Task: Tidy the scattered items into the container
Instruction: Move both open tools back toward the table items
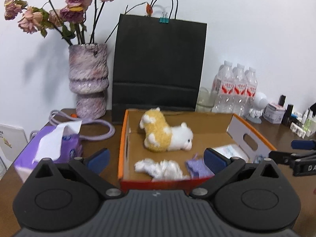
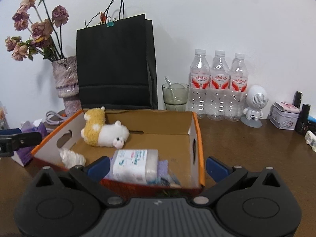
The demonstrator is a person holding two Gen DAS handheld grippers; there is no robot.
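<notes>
An open cardboard box with orange rim (image 1: 122,136) (image 2: 199,138) sits on the brown table. Inside lie a yellow-and-white plush alpaca (image 1: 164,133) (image 2: 102,131), a crumpled white tissue (image 1: 160,168) (image 2: 72,157), a purple cloth (image 1: 197,165) (image 2: 163,166) and a white labelled pack (image 2: 134,165) (image 1: 229,151). My left gripper (image 1: 157,158) is open and empty above the box's near edge. My right gripper (image 2: 158,166) is open and empty, above the box's near right corner. The right gripper also shows at the right edge of the left wrist view (image 1: 302,152).
A purple tissue box (image 1: 49,148) (image 2: 29,136) lies left of the box, with a lilac cable (image 1: 98,126) behind. At the wall stand a vase of dried roses (image 1: 88,81), a black paper bag (image 1: 158,67), a glass (image 2: 174,95), three water bottles (image 2: 219,86), an astronaut figure (image 2: 253,106) and small tins (image 2: 284,117).
</notes>
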